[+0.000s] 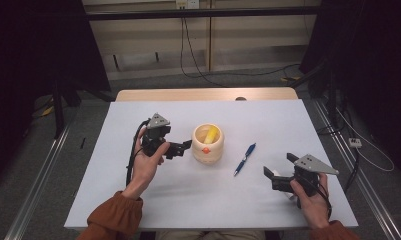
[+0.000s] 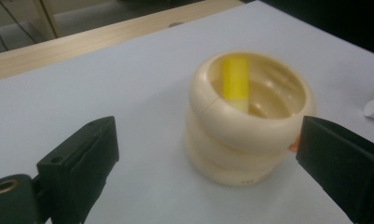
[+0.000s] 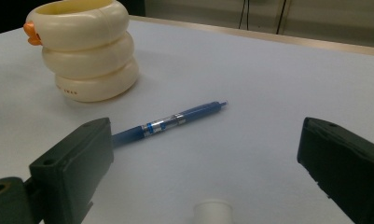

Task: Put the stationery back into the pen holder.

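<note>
The cream cup [image 1: 207,143] stands mid-table, a yellow stick [image 1: 211,133] leaning inside. The left gripper [image 1: 187,145], jaws spread, sits at the cup's nine o'clock, one jaw just beside its wall. The pen [image 1: 244,159] lies at the cup's four o'clock. The right gripper [image 1: 279,166], jaws spread and empty, hovers at the pen's four o'clock. Risk: the near left jaw nudges the light cup sideways, or the round pen rolls off if the right jaws close askew.

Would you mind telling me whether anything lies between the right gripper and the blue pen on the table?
Nothing visible does. The right gripper is open and faces the blue pen across bare table; the cream holder stands beyond the pen.
</note>
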A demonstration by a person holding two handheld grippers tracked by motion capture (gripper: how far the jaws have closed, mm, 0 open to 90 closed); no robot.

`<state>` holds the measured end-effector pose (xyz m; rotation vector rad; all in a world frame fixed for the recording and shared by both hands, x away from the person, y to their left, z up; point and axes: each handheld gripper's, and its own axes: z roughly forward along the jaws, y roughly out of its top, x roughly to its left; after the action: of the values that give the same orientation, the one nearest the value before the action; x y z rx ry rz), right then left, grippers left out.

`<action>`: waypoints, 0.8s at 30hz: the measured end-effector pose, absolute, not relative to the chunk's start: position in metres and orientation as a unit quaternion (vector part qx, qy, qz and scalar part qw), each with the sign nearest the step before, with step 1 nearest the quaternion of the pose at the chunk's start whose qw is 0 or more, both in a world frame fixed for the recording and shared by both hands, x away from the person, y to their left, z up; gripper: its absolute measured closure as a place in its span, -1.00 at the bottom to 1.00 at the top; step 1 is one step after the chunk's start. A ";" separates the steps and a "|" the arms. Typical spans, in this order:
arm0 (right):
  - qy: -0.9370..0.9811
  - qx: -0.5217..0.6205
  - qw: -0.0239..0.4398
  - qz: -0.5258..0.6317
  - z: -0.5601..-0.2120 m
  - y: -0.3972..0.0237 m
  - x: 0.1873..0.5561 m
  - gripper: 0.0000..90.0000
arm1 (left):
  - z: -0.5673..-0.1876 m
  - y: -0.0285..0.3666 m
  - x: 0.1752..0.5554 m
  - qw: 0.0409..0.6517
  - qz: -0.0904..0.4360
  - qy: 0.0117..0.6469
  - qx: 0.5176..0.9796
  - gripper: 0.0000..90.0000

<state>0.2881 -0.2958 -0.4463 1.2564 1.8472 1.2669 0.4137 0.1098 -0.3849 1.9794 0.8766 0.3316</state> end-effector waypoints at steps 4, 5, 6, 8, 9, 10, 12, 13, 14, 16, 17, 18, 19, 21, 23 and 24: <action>0.690 0.470 0.282 0.473 -0.446 -0.296 0.288 -0.92 | -0.387 0.119 0.408 0.451 0.145 0.359 0.804 -0.86; 0.690 0.470 0.282 0.473 -0.447 -0.296 0.288 -0.92 | -0.388 0.121 0.407 0.455 0.150 0.358 0.801 -0.86; 0.690 0.470 0.281 0.473 -0.447 -0.296 0.288 -0.92 | -0.388 0.124 0.405 0.462 0.153 0.349 0.801 -0.86; 0.690 0.470 0.281 0.473 -0.447 -0.296 0.289 -0.92 | -0.388 0.130 0.403 0.463 0.169 0.340 0.801 -0.86; 0.691 0.470 0.282 0.472 -0.447 -0.296 0.289 -0.92 | -0.389 0.132 0.402 0.463 0.172 0.344 0.799 -0.86; 0.690 0.470 0.281 0.473 -0.447 -0.295 0.289 -0.92 | -0.389 0.135 0.402 0.463 0.169 0.345 0.799 -0.86; 0.690 0.470 0.281 0.472 -0.447 -0.295 0.289 -0.92 | -0.390 0.140 0.401 0.463 0.166 0.348 0.798 -0.86; 0.690 0.470 0.282 0.472 -0.447 -0.295 0.289 -0.92 | -0.391 0.141 0.400 0.460 0.170 0.350 0.798 -0.86; 0.690 0.470 0.282 0.472 -0.447 -0.295 0.289 -0.93 | -0.392 0.143 0.399 0.458 0.169 0.350 0.799 -0.86; 0.689 0.473 0.283 0.471 -0.447 -0.296 0.289 -0.93 | -0.396 0.147 0.396 0.457 0.164 0.350 0.801 -0.86; 0.688 0.473 0.282 0.472 -0.447 -0.297 0.289 -0.93 | -0.398 0.150 0.394 0.455 0.167 0.352 0.801 -0.86; 0.688 0.474 0.282 0.472 -0.447 -0.297 0.289 -0.93 | -0.401 0.153 0.392 0.452 0.171 0.354 0.801 -0.86; 0.688 0.474 0.282 0.472 -0.446 -0.297 0.289 -0.93 | -0.404 0.156 0.390 0.451 0.170 0.358 0.800 -0.86; 0.688 0.473 0.281 0.474 -0.446 -0.297 0.289 -0.93 | -0.408 0.161 0.387 0.444 0.169 0.360 0.803 -0.86; 0.690 0.471 0.281 0.473 -0.446 -0.297 0.289 -0.93 | -0.411 0.167 0.382 0.445 0.170 0.361 0.801 -0.86; 0.690 0.469 0.280 0.474 -0.446 -0.296 0.289 -0.93 | -0.412 0.170 0.379 0.446 0.172 0.364 0.800 -0.86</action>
<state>0.2891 -0.2964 -0.4457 1.2581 1.8500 1.2717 0.3791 0.1701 -0.4120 1.9812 0.9008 0.4249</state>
